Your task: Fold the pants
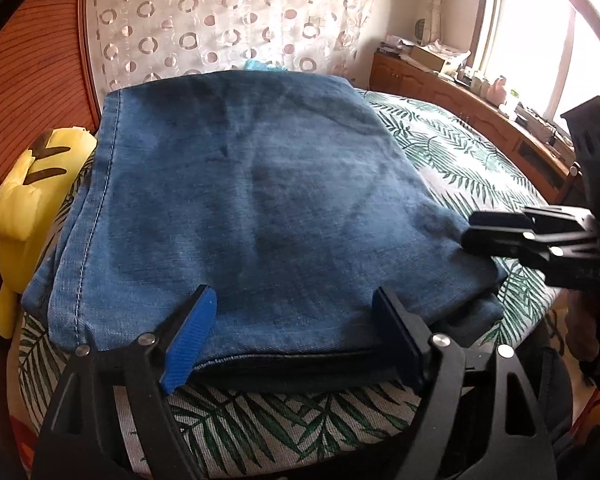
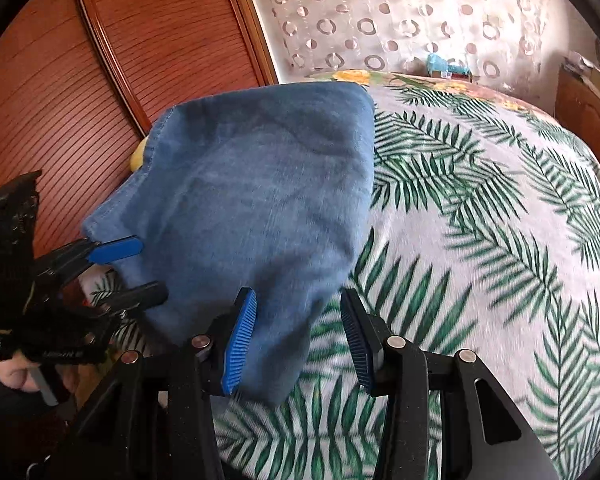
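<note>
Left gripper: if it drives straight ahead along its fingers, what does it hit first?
The folded jeans. The left gripper is open, its near hem lying between the fingers, so it would likely push into or slide over the denim; height above the bedspread is unclear.

You face a bed (image 2: 480, 200) with a palm-leaf cover, a ring-patterned curtain (image 1: 220, 20) behind, reddish slatted wood doors (image 2: 80, 80) left, bright window (image 1: 540, 40) above a low wooden cabinet (image 1: 440, 84).

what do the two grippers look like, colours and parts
Both match: the left gripper and right gripper have black angular plastic frames with cut-out slots and round silver pivot bolts. The jaws carry blue ribbed pads. No cables or sleeves are visible.
</note>
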A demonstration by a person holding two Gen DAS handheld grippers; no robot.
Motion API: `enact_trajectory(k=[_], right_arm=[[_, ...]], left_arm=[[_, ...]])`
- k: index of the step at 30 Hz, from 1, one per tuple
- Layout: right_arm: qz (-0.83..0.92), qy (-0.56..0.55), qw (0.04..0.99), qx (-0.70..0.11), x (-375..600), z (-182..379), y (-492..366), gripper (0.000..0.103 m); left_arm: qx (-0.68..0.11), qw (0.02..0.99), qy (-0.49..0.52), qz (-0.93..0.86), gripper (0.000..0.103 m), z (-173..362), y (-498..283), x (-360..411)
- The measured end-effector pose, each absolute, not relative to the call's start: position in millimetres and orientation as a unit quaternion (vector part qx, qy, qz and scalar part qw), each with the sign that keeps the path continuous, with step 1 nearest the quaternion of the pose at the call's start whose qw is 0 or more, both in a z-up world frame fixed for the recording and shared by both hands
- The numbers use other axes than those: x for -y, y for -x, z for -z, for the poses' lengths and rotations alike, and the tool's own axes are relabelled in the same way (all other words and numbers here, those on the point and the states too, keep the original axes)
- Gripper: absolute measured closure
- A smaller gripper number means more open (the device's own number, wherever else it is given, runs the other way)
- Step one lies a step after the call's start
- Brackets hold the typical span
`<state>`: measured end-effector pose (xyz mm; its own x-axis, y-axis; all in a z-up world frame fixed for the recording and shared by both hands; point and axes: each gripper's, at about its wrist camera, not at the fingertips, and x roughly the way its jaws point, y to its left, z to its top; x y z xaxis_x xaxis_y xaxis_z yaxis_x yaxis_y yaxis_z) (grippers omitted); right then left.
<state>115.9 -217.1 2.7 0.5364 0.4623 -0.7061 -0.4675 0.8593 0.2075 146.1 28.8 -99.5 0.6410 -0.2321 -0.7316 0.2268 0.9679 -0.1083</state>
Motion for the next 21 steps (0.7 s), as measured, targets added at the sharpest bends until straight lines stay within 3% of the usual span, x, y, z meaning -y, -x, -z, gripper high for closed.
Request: enact_trajectory(k=[16,17,18,21], right_arm=[[-0.283,-0.004,0.864,-0.416,205.1,12.6,-111.3,0.058],[-0.288,-0.006,0.865,-0.411,202.9,10.9,-111.0,0.063],[-0.298,-0.011,0.865,-0.403,203.7,9.7,-110.3,0.074],[-0.315,-0.035,0.864,-0.392,209.6,3.8,-110.2,0.081]], left_arm=[[-0.398,0.908,-0.005,0.130,0.022,100.8,-135.0,-39.1],[-0.397,0.909,-0.004,0.131,0.022,100.9,-135.0,-39.9],[-0.396,0.909,-0.003,0.132,0.022,100.8,-134.8,-40.5],[-0.396,0.908,-0.001,0.135,0.022,99.9,-134.6,-42.4]])
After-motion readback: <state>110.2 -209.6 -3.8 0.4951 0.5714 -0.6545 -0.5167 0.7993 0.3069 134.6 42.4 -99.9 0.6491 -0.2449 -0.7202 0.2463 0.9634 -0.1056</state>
